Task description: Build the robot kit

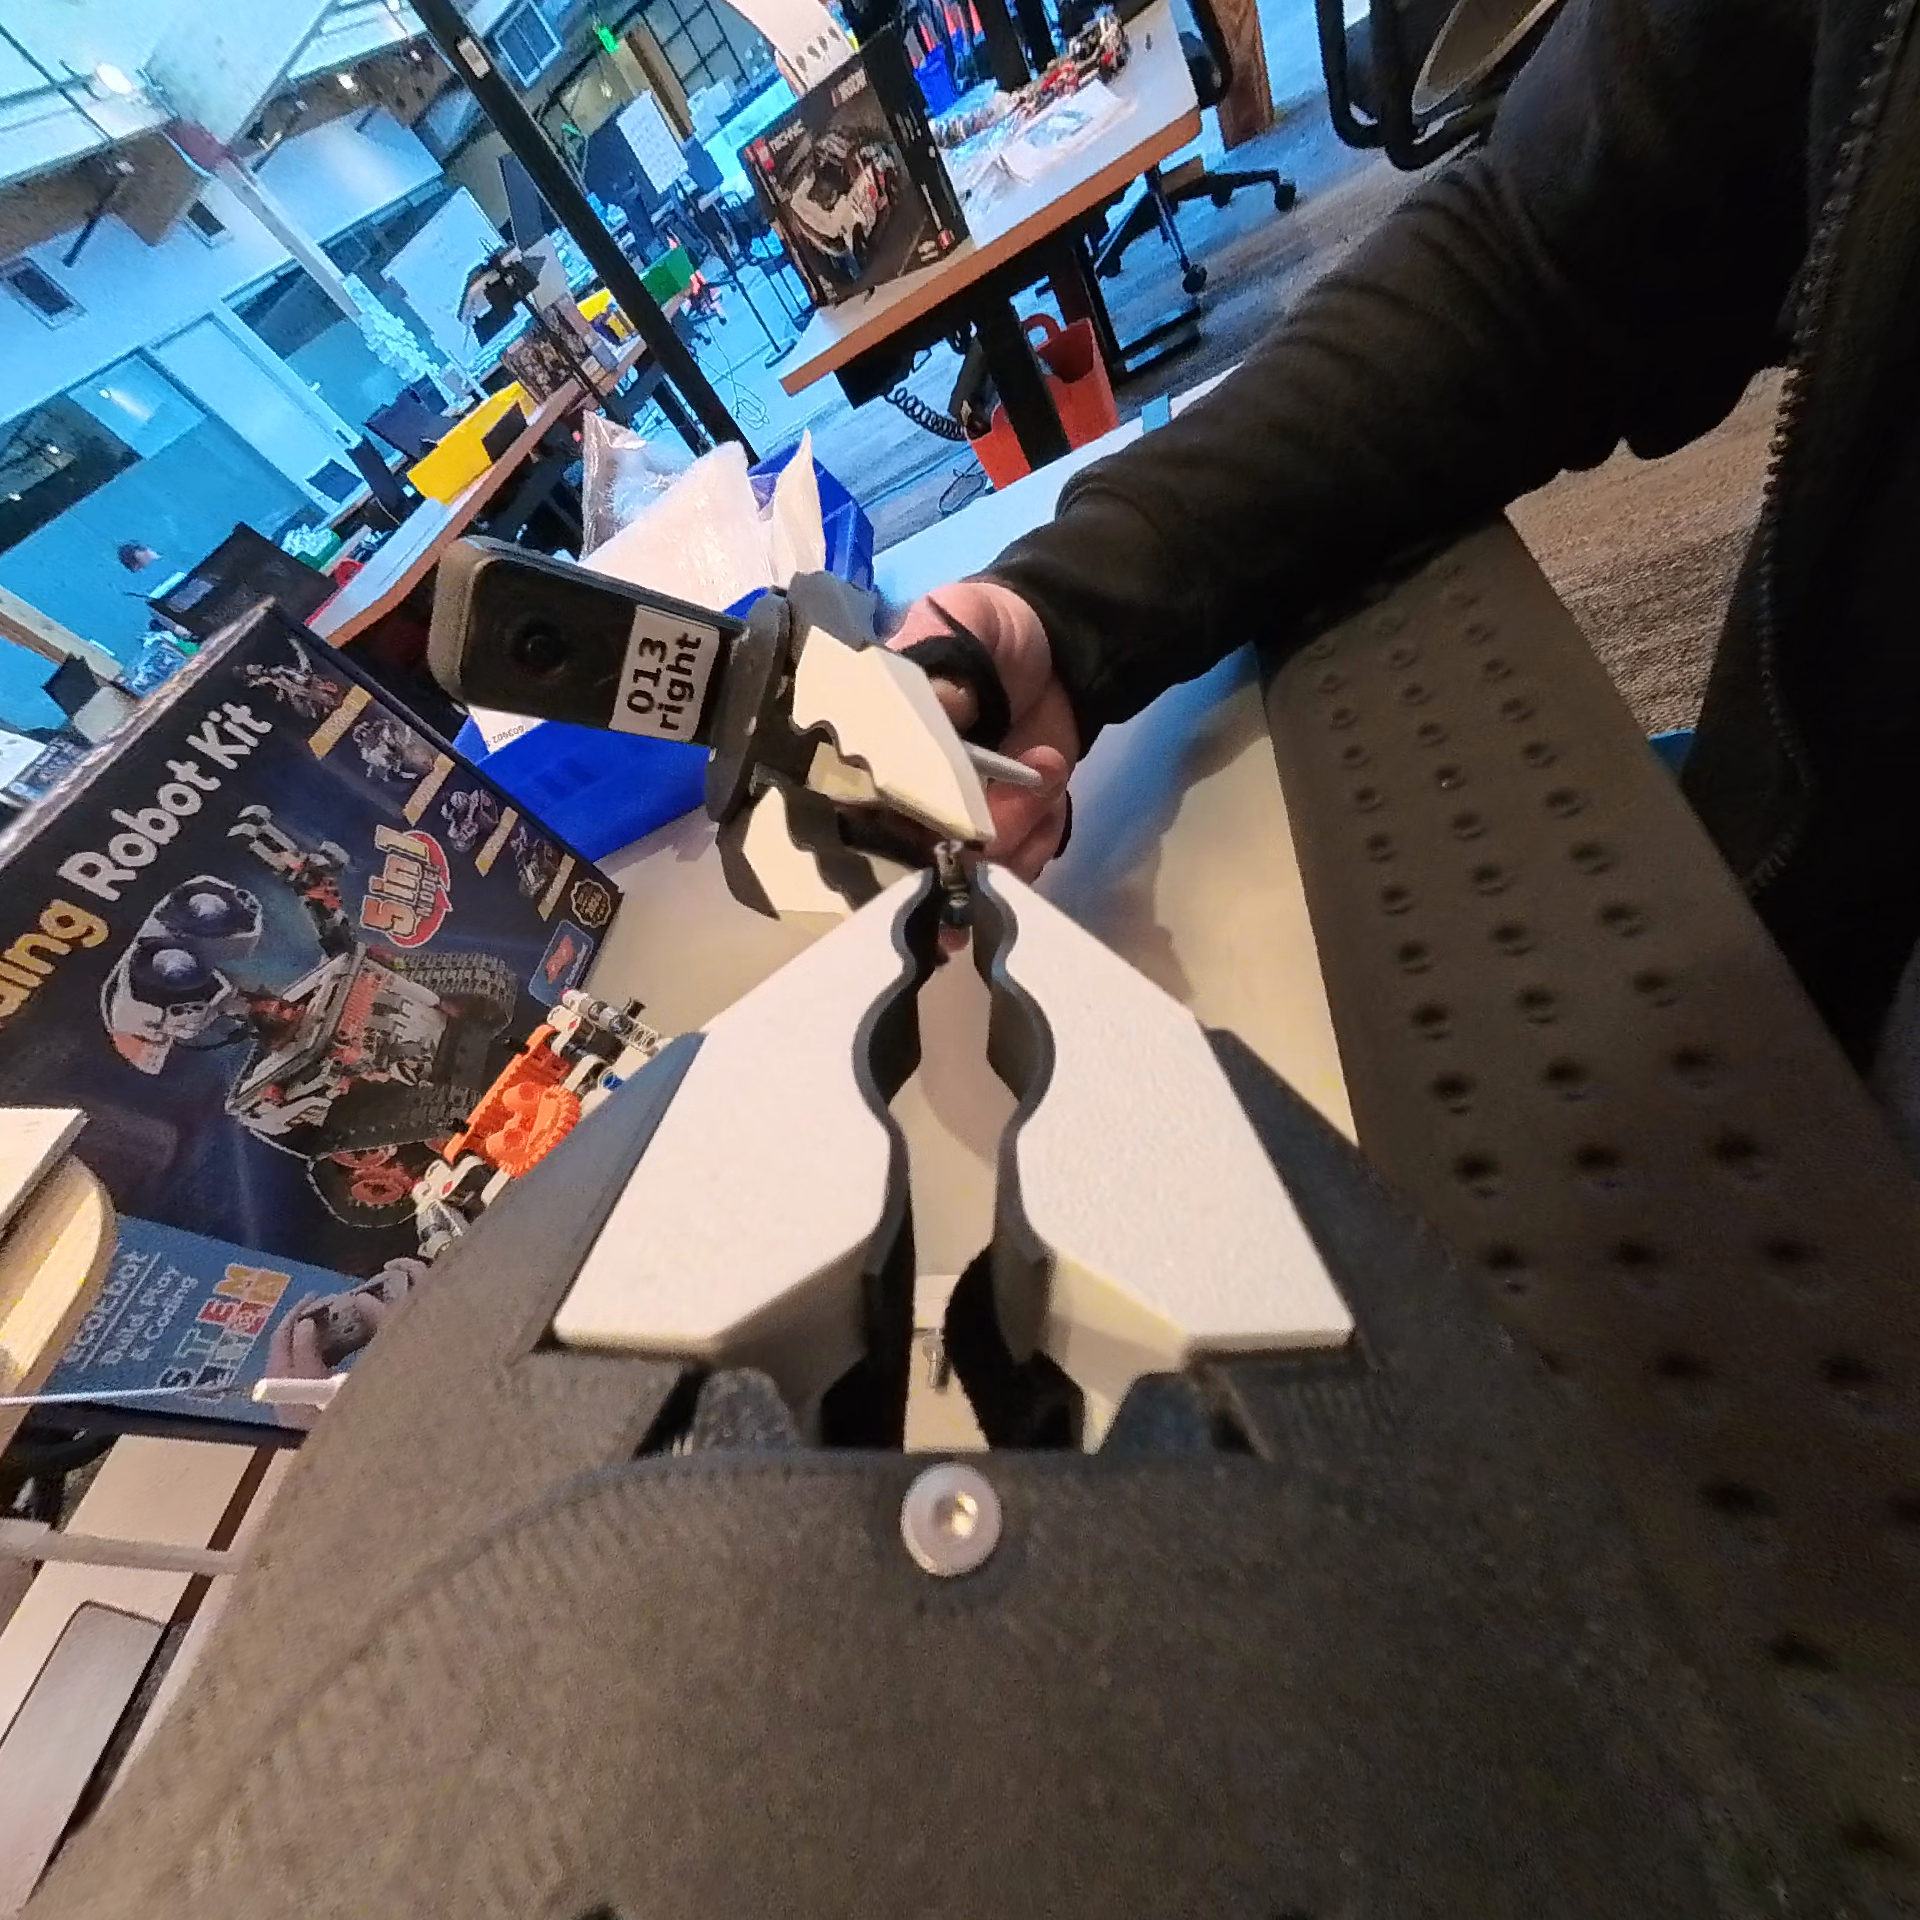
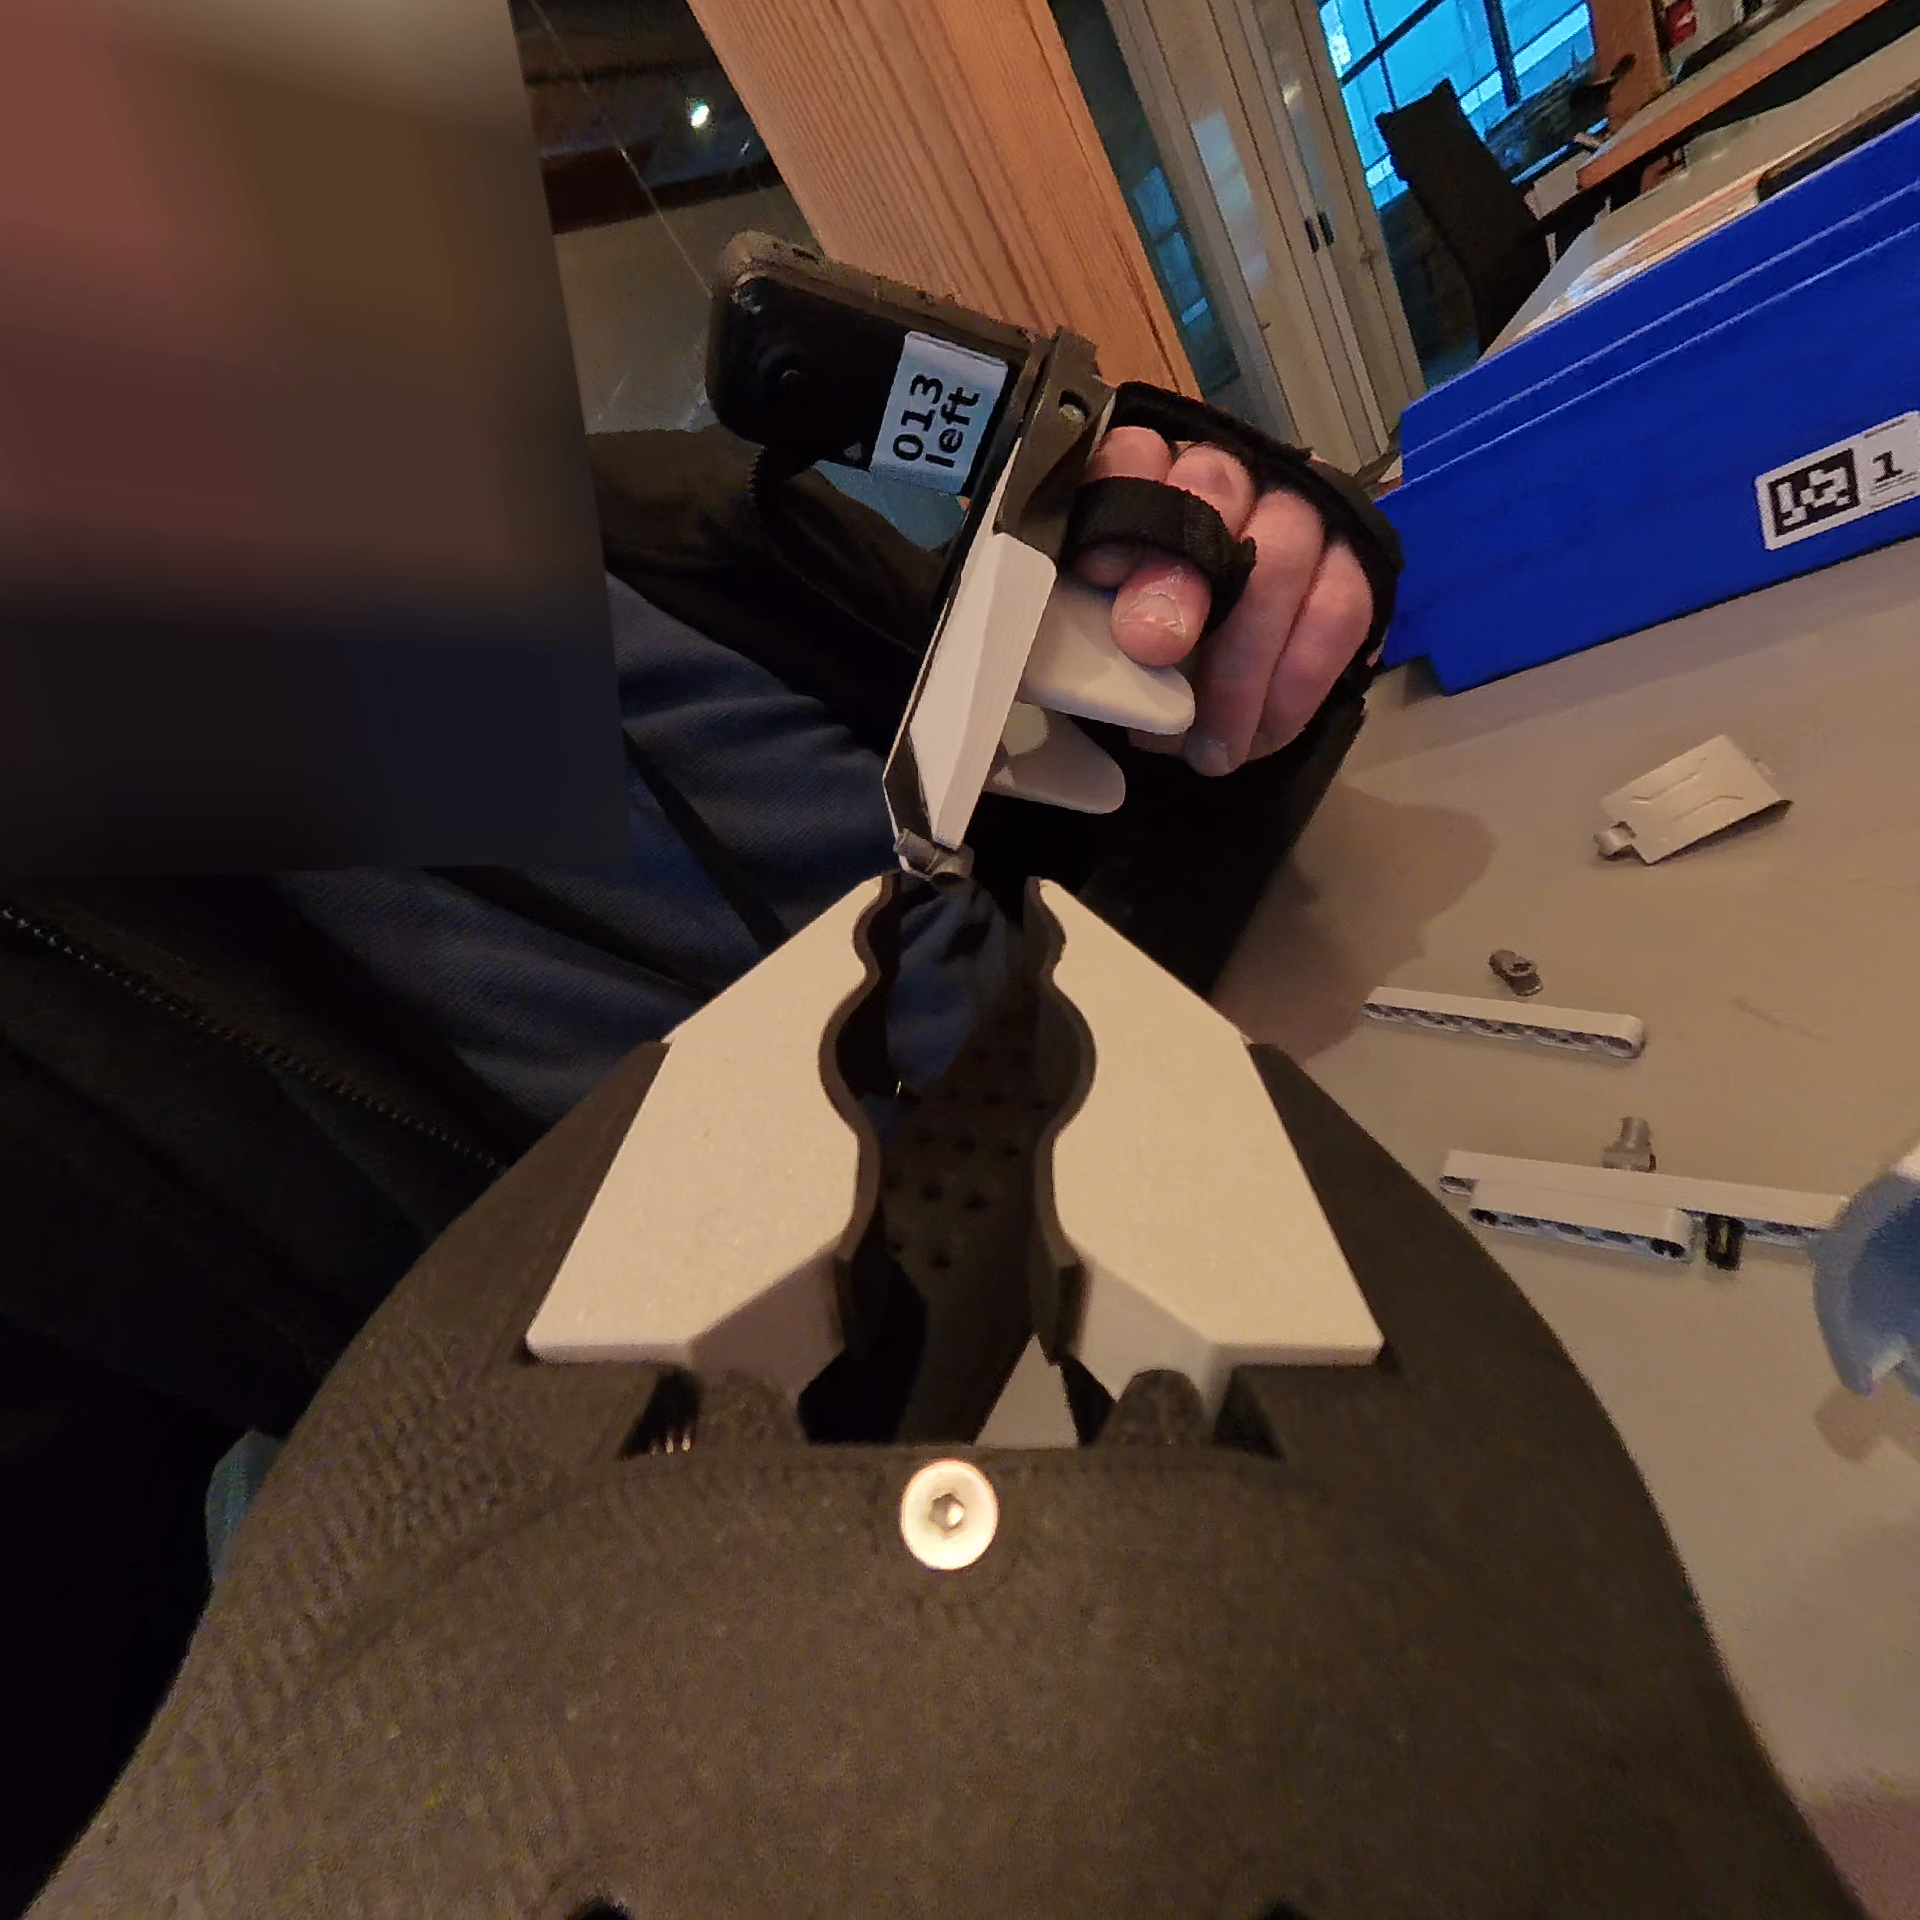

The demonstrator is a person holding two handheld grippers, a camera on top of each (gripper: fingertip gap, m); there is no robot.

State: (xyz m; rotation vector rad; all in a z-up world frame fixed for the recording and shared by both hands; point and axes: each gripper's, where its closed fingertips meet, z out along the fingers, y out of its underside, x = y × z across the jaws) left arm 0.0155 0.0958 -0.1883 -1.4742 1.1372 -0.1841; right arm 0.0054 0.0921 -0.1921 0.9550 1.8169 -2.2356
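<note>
Currently left tool (image 1: 951, 894) tips pinch a small grey connector (image 2: 932, 854); right tool (image 2: 956, 894) tips slightly spread, meeting it above the surface (image 2: 1558, 935).

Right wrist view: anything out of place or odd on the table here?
Loose building parts lie scattered on the grey table: two white beams, small grey connectors, and a grey panel. That looks like work in progress, not damage. The two claws meet tip to tip over a small grey pin.

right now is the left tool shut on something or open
Shut on a small grey connector piece: in the right wrist view the left tool has its white fingers meeting at the tips, with the piece pinched there.
</note>
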